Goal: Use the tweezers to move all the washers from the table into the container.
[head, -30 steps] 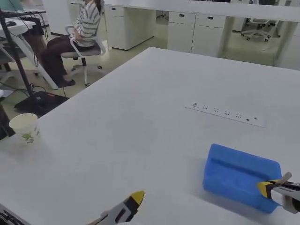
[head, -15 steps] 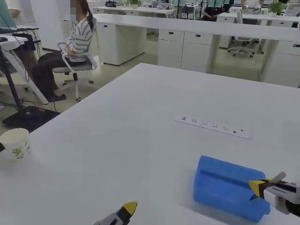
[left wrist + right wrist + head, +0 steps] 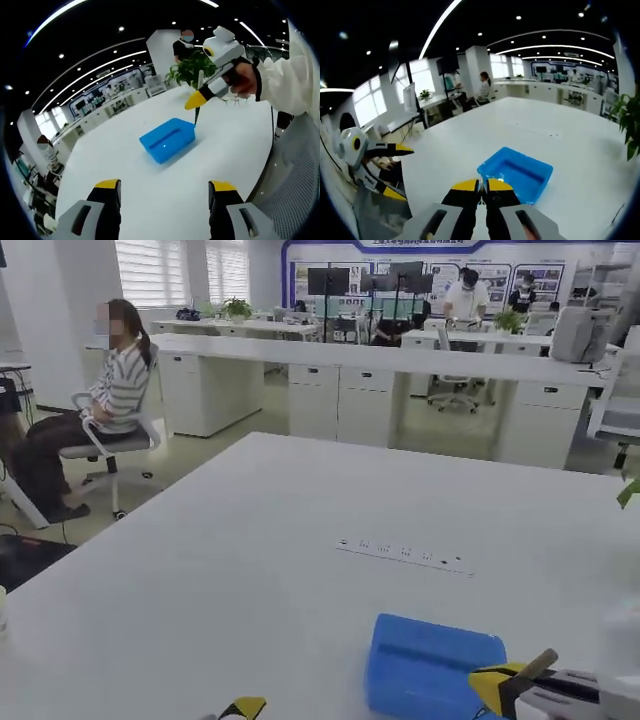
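A blue rectangular container (image 3: 435,665) lies on the white table (image 3: 250,570). It also appears in the left gripper view (image 3: 167,140) and the right gripper view (image 3: 517,172). My right gripper (image 3: 495,688) hovers at its near right corner, jaws shut on thin tweezers (image 3: 537,664). From the left gripper view, the tweezers (image 3: 196,116) point down at the container's edge below the right gripper (image 3: 197,100). My left gripper (image 3: 165,187) stands open and holds nothing, short of the container; its yellow tip (image 3: 243,708) is at the lower edge of the head view.
A white power strip (image 3: 405,555) lies beyond the container. A person sits on a chair (image 3: 105,410) past the table's left edge. Desks and cabinets (image 3: 340,400) line the back. A green plant (image 3: 192,70) stands beyond the right gripper.
The head camera has tilted up toward the room, so the table, container and grippers sit lower in the picture. The grippers keep about the same places beside the container.
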Demonstrator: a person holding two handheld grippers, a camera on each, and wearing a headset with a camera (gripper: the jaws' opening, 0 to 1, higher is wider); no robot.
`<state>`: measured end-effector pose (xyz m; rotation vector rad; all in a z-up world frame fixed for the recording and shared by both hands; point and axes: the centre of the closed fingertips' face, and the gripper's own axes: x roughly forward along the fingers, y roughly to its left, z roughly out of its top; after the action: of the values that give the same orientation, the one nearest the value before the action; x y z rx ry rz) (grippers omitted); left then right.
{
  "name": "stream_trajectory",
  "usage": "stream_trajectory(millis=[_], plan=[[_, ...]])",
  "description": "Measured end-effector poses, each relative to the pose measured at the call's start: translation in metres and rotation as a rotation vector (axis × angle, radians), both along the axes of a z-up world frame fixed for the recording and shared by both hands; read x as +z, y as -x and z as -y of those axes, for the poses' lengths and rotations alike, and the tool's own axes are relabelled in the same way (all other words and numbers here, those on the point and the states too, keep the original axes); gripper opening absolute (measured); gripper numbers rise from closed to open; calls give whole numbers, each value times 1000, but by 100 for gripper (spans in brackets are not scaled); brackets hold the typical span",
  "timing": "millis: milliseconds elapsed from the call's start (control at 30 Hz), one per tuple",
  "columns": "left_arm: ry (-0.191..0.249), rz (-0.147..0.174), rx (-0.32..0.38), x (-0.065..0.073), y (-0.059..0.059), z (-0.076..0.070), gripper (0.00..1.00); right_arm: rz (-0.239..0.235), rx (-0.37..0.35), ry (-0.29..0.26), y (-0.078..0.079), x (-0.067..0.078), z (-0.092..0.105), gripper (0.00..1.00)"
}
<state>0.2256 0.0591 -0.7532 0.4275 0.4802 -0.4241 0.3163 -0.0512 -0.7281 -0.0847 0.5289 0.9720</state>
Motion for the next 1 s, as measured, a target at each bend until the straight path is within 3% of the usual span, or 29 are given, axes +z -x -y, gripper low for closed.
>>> stream_trajectory(millis=[133,267,367,400,467,567,700,733,833,867,900,1000], plan=[[-1,-2,-52,16,-1,12,68,-20,53,5,22,-1,-2,2],[63,-9,-119,36,-1,32,61,-25,126,20,43,-2,-5,2],[55,29,-154,52,-3,43,53,-12,175,58,56,-6,-5,2],[59,22,-170,54,-3,47,53,-14,182,59,59,-7,-5,2],[85,-6,-214,58,-2,60,55,-25,203,54,65,-8,-6,2],[183,-71,-298,63,2,85,50,-47,257,63,79,-11,-7,3],[143,-117,-371,55,1,100,40,-80,322,83,95,-16,-11,3],[158,-125,-380,56,2,104,37,-86,341,93,98,-18,-12,3],[253,-178,-461,64,9,124,30,-91,424,130,114,-21,-15,3],[262,-184,-473,65,10,126,28,-92,461,141,121,-22,-16,3],[297,-225,-509,67,15,133,26,-93,471,148,123,-23,-17,3],[351,-259,-562,71,21,140,18,-74,491,159,128,-23,-20,3]])
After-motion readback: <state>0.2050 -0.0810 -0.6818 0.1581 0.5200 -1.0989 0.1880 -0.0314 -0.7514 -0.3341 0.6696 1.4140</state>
